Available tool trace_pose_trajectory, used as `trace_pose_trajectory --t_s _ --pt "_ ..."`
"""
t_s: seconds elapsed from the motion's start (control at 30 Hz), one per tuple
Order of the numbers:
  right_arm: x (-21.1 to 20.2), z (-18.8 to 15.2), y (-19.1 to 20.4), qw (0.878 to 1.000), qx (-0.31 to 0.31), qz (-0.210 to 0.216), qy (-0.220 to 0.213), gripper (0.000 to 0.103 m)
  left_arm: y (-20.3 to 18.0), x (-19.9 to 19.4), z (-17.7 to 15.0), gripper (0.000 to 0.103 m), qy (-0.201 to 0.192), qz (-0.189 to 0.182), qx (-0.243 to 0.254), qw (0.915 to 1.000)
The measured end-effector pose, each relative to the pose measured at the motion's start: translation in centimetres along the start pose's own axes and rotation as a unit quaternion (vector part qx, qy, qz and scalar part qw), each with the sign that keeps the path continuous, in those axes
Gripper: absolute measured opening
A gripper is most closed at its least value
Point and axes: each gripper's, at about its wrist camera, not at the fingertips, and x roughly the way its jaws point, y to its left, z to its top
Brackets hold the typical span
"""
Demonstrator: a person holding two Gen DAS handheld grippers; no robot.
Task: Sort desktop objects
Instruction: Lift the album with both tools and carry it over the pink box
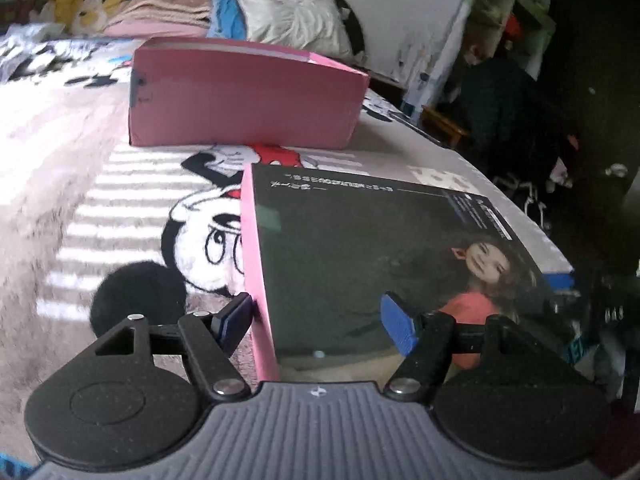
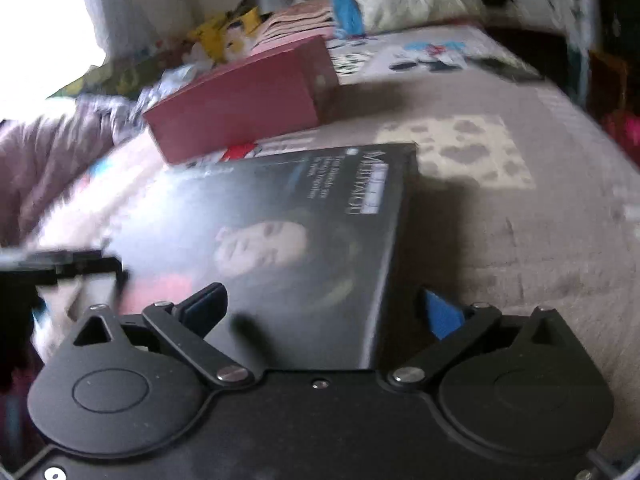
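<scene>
A dark flat box with a girl's photo and a pink side (image 1: 360, 256) lies on the cartoon-print blanket (image 1: 72, 184). My left gripper (image 1: 320, 320) is open, its blue-padded fingers either side of the box's near left corner. In the right wrist view the same box (image 2: 304, 240) lies under my right gripper (image 2: 328, 312), which is open across its near right corner. A pink box (image 1: 244, 96) stands farther back; it also shows in the right wrist view (image 2: 240, 112). The left gripper shows blurred at that view's left edge (image 2: 60, 268).
Folded bedding, a pillow (image 1: 292, 12) and a yellow plush toy (image 1: 76, 0) lie at the head of the bed. The bed's right edge drops to a dark cluttered floor (image 1: 540, 140). A bright window is at upper left in the right wrist view (image 2: 36, 32).
</scene>
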Motion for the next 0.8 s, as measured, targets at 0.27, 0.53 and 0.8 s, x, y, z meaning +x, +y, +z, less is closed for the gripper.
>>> trace_pose_trajectory --t_s 0.27,0.53,0.8 --pt "-0.6 1.1 1.7 1.0 0.007 -0.005 -0.004 0.103 -0.1 -1.9 1.4 0.071 -0.013 -0.01 -0.004 0.9999" --pt "-1.5 6.7 4.2 0.998 -0.011 0.028 -0.049 0.103 1.7 -5.8 5.6 0.071 -0.07 0.0 -0.013 0.9974" --pt "1.5 13.1 6.6 0.995 -0.042 0.052 -0.073 0.103 4.6 -6.2 10.6 0.071 -0.103 0.021 -0.006 0.9944"
